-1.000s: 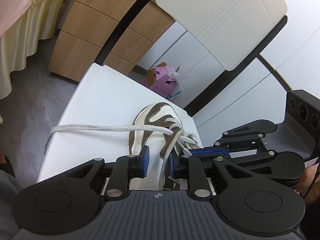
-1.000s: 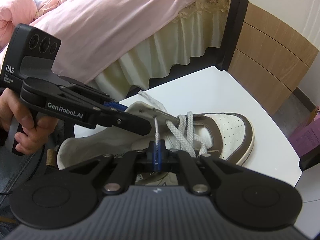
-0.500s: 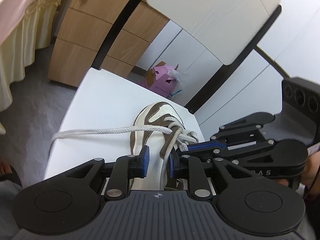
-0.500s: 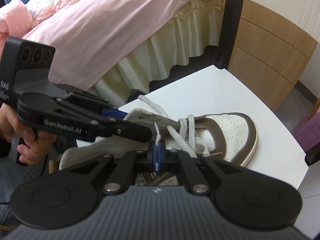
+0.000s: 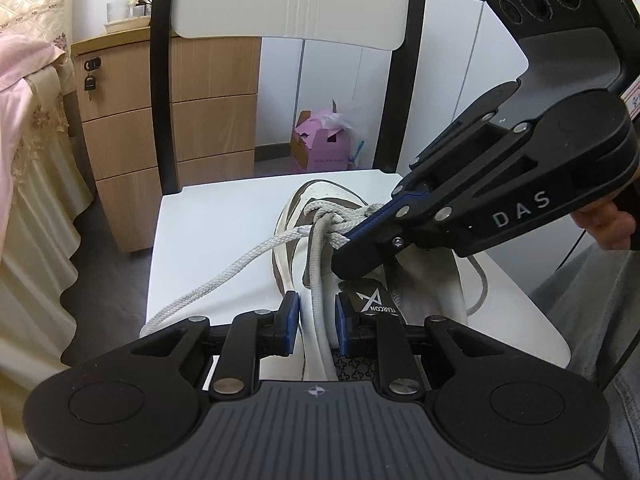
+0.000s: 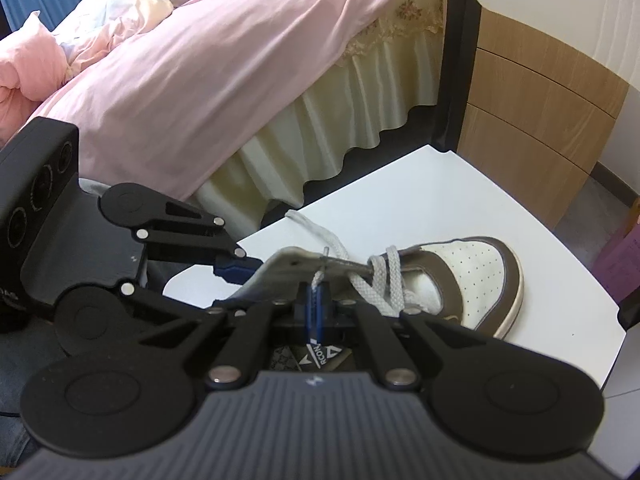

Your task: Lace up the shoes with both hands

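Indoors, a shoe (image 6: 460, 280) sits on a white chair (image 5: 208, 232); left tongs (image 5: 316, 318) spread, right tongs (image 6: 318, 300) pinching lace (image 6: 320, 276)

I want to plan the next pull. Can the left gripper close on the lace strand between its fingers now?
Probably yes. The left gripper is open, and the lace strand runs straight through the gap; nothing blocks it.

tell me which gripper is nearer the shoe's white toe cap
Right. The right gripper is shut on the lace end over the eyelets, just behind the toe cap. The left gripper sits open farther back at the shoe's collar, astride a lace strand.
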Demonstrator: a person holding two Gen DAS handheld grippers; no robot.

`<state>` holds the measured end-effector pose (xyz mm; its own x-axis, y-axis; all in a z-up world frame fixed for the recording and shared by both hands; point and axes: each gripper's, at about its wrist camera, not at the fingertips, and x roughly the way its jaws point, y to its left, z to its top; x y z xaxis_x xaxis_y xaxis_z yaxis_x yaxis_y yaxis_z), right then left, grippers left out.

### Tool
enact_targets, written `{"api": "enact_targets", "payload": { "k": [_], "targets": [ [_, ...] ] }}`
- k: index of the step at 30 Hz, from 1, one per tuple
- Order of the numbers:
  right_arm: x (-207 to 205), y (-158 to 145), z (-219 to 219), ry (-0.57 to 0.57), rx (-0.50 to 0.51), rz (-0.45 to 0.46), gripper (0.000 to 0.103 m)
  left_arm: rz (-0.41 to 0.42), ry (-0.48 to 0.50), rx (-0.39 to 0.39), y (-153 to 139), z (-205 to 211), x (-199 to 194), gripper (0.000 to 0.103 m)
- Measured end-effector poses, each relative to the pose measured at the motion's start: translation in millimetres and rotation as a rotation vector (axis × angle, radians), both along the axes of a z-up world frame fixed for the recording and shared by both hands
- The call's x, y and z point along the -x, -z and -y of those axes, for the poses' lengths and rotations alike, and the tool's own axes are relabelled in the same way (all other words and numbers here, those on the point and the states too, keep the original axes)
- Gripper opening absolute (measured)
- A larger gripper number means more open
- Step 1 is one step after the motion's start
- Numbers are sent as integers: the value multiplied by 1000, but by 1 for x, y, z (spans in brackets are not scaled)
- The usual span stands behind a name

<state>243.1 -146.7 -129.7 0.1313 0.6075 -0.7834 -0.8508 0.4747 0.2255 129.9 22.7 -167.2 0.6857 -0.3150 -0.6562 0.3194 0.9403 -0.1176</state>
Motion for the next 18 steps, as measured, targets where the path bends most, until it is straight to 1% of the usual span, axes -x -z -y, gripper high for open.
{"api": "enact_targets", "payload": {
  "k": [2,7,10,12,15,17,18],
  "targets": [
    [-1,2,-2,11,8,9,3,7,13,-17,0,1,1,22],
    [-5,0,0,46,-46,5,3,19,31,-43,1,3,2,22],
    [-5,2,1,56,-48,3,4,27,33,-56,2,5,2,22],
    [-4,4,2,61,-42,7,7,31,32,-66,2,8,3,22],
    [-3,2,7,62,-60,0,19,36,30,-79,2,10,4,22],
    [-1,-1,11,72,-76,-2,37,37,29,-84,1,11,4,22],
    [0,-2,13,77,-83,-1,41,37,29,-85,1,11,3,22]
  ]
}}
